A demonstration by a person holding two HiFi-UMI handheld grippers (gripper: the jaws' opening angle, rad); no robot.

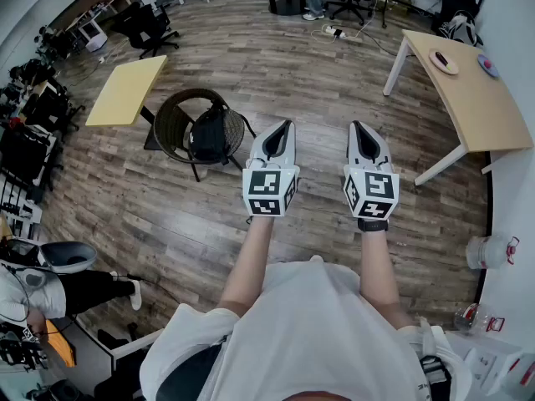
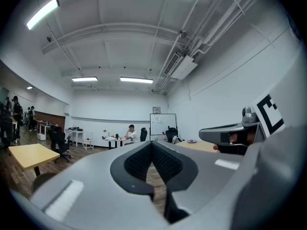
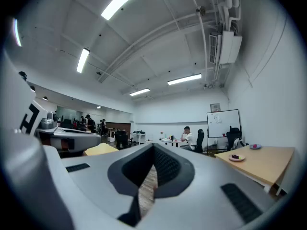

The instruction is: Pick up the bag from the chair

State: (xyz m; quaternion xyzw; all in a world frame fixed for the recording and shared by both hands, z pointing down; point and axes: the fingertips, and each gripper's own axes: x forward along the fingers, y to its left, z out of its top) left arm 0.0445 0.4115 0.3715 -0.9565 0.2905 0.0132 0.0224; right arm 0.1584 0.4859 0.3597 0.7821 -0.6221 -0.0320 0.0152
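Task progress: not begun, by the look of things. The bag is untouched and neither tool is near it.
Bag location: on the seat of the round wicker chair. It is black, slumped against the backrest, ahead and to the left of the person.
Left tool: clenched, its jaws meeting at the tips with nothing between them. It points forward across the room and is the nearer of the two to the chair, yet well apart from the bag.
Right tool: likewise clenched and empty, near the left tool and farther from the chair.
Remaining: the whole job, in this assessment. That means turning toward the chair, releasing one tool's jaws, taking the bag near its top and lifting it off the seat.
Surroundings: a yellow table stands just beyond the chair. A light wooden table to the right carries a plate. A black office chair stands far off.
Obstructions: nothing lies on the wooden floor between person and chair. The chair's curved back wraps part of the bag, so an approach from above looks likeliest.
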